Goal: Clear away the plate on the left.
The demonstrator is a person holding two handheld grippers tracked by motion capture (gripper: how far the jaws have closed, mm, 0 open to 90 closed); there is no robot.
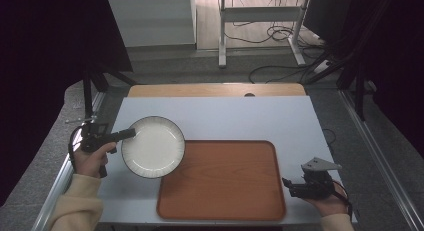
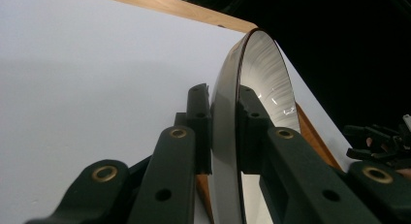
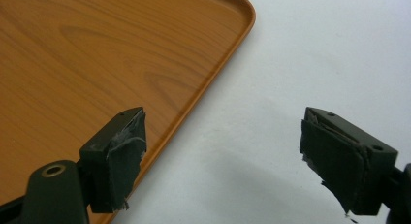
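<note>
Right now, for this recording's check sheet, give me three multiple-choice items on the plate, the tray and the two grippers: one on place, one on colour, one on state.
1. Where is the white plate?
A. Flat in the middle of the tray
B. At the tray's left edge, overlapping its corner
C. On the floor

2. What colour is the tray?
A. Orange-brown wood grain
B. Blue
C. Black

3. How do the grippers stand?
A. Both open
B. Both shut on the plate
C. Left gripper shut on the plate's rim, right gripper open

Answers: 1 B, the high view shows the plate overlapping the tray's near-left corner. 2 A, the right gripper view shows the wood grain. 3 C, the left jaws clamp the rim; the right jaws stand apart over the table.
</note>
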